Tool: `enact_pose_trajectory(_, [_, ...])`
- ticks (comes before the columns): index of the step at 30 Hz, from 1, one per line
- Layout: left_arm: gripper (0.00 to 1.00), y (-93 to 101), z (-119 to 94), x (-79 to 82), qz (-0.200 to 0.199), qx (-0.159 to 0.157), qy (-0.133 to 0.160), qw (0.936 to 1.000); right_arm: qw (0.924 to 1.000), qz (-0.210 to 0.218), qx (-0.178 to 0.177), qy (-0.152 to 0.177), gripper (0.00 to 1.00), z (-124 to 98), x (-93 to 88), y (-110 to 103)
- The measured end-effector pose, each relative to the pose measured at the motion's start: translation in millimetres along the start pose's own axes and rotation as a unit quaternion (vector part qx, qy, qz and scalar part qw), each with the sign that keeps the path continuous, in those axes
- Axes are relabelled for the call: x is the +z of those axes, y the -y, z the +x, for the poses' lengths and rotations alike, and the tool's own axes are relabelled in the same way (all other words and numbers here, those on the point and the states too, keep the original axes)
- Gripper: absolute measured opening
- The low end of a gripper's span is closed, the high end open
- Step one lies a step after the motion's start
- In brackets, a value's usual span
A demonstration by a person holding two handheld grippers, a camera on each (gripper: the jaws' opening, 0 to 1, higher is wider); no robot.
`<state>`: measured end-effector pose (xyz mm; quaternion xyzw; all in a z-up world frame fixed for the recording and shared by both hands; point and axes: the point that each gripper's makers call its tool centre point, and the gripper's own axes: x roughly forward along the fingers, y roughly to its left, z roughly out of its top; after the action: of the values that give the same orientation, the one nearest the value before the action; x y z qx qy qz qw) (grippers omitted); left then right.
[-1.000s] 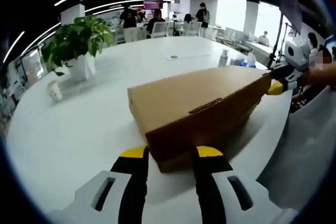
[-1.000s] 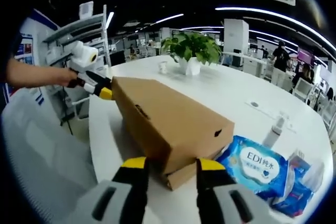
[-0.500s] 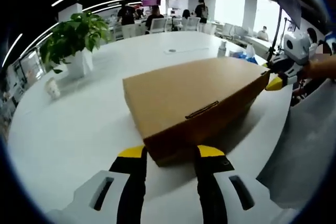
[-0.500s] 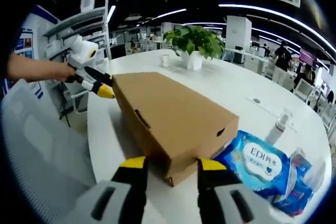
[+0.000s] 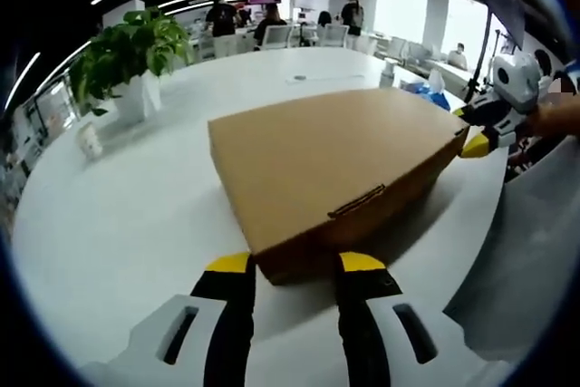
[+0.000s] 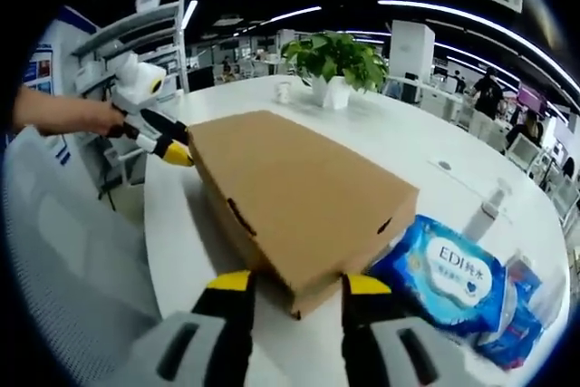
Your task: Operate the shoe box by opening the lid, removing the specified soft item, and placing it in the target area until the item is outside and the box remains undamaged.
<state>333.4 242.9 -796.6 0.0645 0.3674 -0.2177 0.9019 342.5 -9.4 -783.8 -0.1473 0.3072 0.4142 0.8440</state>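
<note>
A flat brown cardboard shoe box [image 5: 335, 160] lies on the white table [image 5: 118, 224], its lid down over the base. Its near corner pokes between the yellow-tipped jaws of my left gripper [image 5: 296, 265], which stand apart. My right gripper [image 5: 476, 133], held by a hand, touches the box's far right corner. From the other end, a corner of the box [image 6: 299, 197] sits between the spread jaws of my right gripper [image 6: 297, 285]. The left gripper [image 6: 168, 142] rests at the far left corner. What is inside the box is hidden.
A potted plant [image 5: 131, 61] and a small white cup [image 5: 89, 142] stand on the table's far side. A blue wipes pack [image 6: 449, 269], a second blue pack [image 6: 526, 314] and a bottle [image 6: 485, 206] lie right of the box. Grey clothing [image 6: 63, 269] borders the table edge.
Both cameras have risen and now look down more onto the box's top. The box stays on the table, and each gripper keeps its place at its own end.
</note>
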Motion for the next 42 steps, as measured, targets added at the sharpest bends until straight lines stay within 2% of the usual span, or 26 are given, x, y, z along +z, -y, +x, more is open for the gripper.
enact_pose_trajectory(15, [0.33,0.1,8.5,-6.2,-0.003,0.003,-0.015,0.9999,0.9998,-0.014,-0.011,-0.012,0.34,8.3,-7.8,1.0])
enact_pose_trajectory(27, [0.3,-2.7,12.8,-9.3,0.001,0.005,-0.024,0.9997,0.9997,-0.018,-0.013,-0.011,0.34,10.4,-7.0,3.0])
enact_pose_trajectory(36, [0.3,-11.3,20.4,-1.1,0.001,0.007,-0.027,0.9996,0.9998,-0.013,-0.012,-0.013,0.34,20.7,1.8,11.4])
enact_pose_trajectory(42, [0.3,-18.7,27.5,9.8,0.001,0.012,-0.028,0.9995,0.9998,-0.006,-0.012,-0.013,0.34,30.6,10.1,19.8])
